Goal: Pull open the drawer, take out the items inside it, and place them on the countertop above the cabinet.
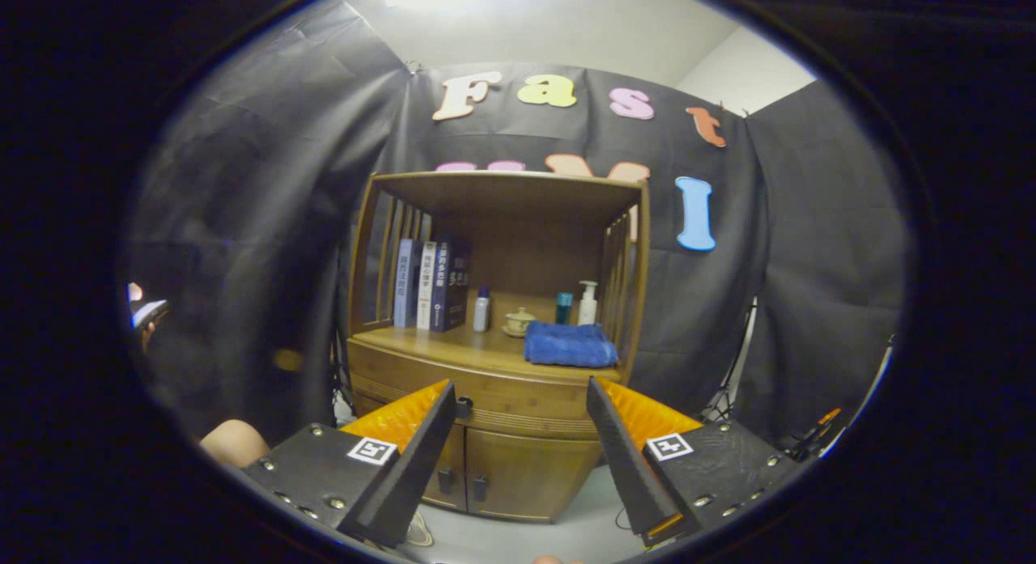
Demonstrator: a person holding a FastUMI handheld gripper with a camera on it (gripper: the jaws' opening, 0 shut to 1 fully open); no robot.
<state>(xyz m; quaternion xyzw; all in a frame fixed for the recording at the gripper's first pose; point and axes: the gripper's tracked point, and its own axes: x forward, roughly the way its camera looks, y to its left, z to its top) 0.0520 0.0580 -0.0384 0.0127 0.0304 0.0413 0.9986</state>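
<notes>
While fingers (522,406) gape apart, wooden drawer (486,390) closed

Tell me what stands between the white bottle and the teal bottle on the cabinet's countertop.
In the gripper view, a small lidded pot stands between the white bottle and the teal bottle, behind the blue towel. The tongs are open, short of the cabinet.
</notes>
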